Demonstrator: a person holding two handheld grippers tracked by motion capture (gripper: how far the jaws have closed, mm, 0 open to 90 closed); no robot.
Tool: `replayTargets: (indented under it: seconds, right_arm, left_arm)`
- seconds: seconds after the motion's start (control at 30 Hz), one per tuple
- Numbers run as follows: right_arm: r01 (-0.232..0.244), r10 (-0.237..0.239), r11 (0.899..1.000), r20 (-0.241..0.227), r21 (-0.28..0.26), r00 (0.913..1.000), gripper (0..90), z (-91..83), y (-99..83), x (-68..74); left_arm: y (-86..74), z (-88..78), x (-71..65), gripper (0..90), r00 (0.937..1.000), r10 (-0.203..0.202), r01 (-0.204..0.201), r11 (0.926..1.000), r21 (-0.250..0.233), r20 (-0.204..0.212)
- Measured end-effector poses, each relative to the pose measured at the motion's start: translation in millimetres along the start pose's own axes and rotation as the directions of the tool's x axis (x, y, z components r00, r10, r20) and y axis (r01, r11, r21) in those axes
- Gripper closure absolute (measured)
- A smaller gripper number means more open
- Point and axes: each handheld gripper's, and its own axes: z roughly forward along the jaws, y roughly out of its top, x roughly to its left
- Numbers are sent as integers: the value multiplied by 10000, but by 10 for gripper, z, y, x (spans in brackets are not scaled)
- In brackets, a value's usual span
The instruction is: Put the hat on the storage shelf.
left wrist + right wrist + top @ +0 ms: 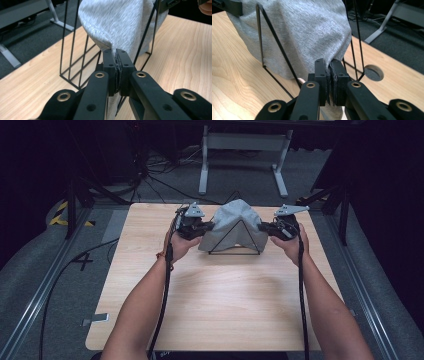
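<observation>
Dark carpeted flooring surrounded the pale wooden desk (210,300), where a soft, light grey cloth (232,222) lay draped over a black wire rack (235,247), each side edge pinched in a closed claw, left (207,226) and right (264,228), best gripped at hems.

The grey cloth (234,224) hides the top and far bars of the black wire rack (235,251), its pinched edges vanish inside both grippers' closed jaws, and its folds blur toward twelve o'clock in the left gripper view, cut off by the frame.
</observation>
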Motion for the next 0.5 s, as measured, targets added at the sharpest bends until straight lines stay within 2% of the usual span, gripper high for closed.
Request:
replayTargets:
  seconds: [0.27,0.43,0.5]
  right_arm:
    - [-5,7,9995,-55,313,10000,853,100,-130,43]
    - [-43,45,9990,-43,446,10000,853,130,-194,66]
    - [-38,40,9988,-30,495,10000,853,140,-211,75]
  left_arm:
    - [-154,96,-48,876,10000,-59,58,9998,176,33]
    - [-208,140,-64,876,9986,357,-332,9975,622,-397]
    - [-230,162,-72,876,9982,356,-316,9963,803,-484]
